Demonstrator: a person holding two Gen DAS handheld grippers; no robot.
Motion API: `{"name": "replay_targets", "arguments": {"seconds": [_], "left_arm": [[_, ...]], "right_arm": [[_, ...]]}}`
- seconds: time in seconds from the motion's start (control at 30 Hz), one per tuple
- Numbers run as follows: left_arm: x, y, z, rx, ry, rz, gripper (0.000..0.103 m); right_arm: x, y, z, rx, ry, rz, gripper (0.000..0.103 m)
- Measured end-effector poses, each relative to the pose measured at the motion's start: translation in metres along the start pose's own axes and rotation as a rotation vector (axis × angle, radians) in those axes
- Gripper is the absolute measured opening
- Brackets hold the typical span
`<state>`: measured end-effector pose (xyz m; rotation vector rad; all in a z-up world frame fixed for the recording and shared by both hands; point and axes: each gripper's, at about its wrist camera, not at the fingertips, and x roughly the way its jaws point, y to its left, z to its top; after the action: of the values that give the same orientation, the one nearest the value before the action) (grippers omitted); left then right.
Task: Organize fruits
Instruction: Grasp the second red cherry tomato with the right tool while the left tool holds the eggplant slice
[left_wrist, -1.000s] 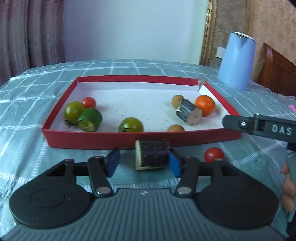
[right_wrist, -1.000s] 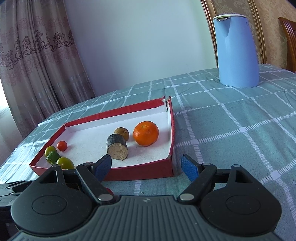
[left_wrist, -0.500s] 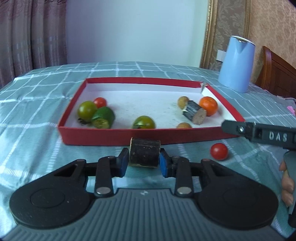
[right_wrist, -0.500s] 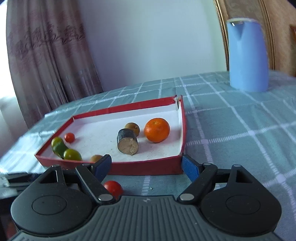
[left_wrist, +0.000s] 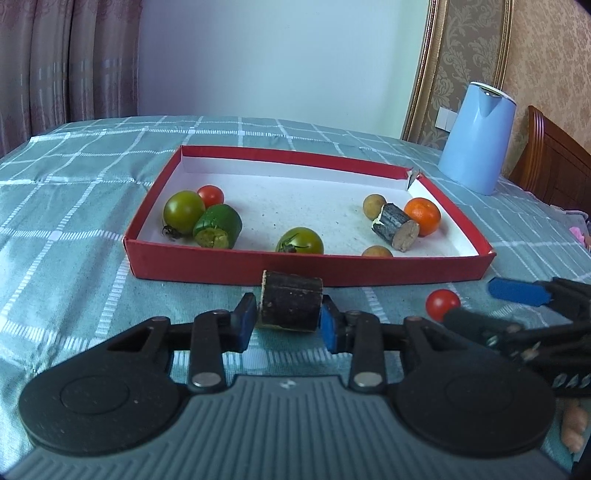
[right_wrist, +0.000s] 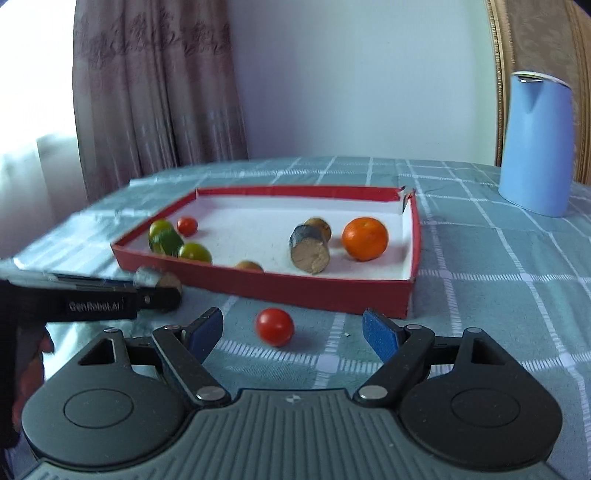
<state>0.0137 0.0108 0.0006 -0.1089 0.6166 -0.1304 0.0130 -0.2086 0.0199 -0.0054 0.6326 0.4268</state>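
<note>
Checked counter (left_wrist: 74, 221), red tray (left_wrist: 310, 271) at twelve o'clock. Left claw (left_wrist: 288, 325) pinching dark stem chunk (left_wrist: 290, 304): likely lift over the rim next. Right claw (right_wrist: 293, 330) spread around loose red tomato (right_wrist: 274, 326); needs closing.

From my right camera the left gripper (right_wrist: 159, 295) is smeared and covers most of the dark chunk (right_wrist: 157, 278) it carries. The tray wall (right_wrist: 258, 282) hides the lower half of a brown fruit (right_wrist: 249, 265). In the left view the chunk (left_wrist: 290, 306) covers the pads' contact, and my right gripper (left_wrist: 517, 299) runs off the frame edge, blurred.
</note>
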Motion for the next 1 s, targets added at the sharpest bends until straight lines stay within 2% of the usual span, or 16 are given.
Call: {"name": "replay_targets", "arguments": {"seconds": [0.07,0.1,0.13,0.17,0.2,0.27,0.3,0.43,0.63,0.77,1.0], "left_arm": [[0.000,0.000,0.000,0.000,0.000,0.000,0.033],[0.000,0.000,0.000,0.000,0.000,0.000,0.033],[0.000,0.000,0.000,0.000,0.000,-0.001,0.033],[0.000,0.000,0.000,-0.001,0.000,-0.001,0.033],[0.000,0.000,0.000,-0.002,0.000,-0.001,0.033],[0.000,0.000,0.000,0.002,0.000,0.001,0.034],[0.000,-0.001,0.000,0.005,0.000,0.004,0.034],[0.000,-0.002,0.000,0.010,0.001,0.007,0.034],[0.001,-0.003,0.000,0.014,0.001,0.009,0.033],[0.001,-0.003,0.000,0.017,0.000,0.015,0.034],[0.000,-0.005,-0.001,0.029,-0.009,0.073,0.032]], "right_arm": [[0.008,0.003,0.002,0.001,0.043,-0.002,0.078],[0.013,0.003,0.002,-0.001,0.064,0.000,0.069],[0.015,0.004,0.003,-0.004,0.069,-0.009,0.064],[0.016,0.005,0.004,-0.010,0.064,-0.015,0.063],[0.019,0.006,0.005,-0.019,0.067,-0.013,0.056],[0.020,0.010,0.005,-0.040,0.068,-0.027,0.052],[0.020,0.010,0.005,-0.045,0.069,-0.027,0.044],[0.019,0.008,0.005,-0.031,0.062,-0.025,0.028],[0.017,0.005,0.006,-0.015,0.048,-0.019,0.024],[0.011,0.009,0.005,-0.037,0.009,-0.026,0.024],[0.007,0.014,0.005,-0.068,-0.018,-0.034,0.024]]}}
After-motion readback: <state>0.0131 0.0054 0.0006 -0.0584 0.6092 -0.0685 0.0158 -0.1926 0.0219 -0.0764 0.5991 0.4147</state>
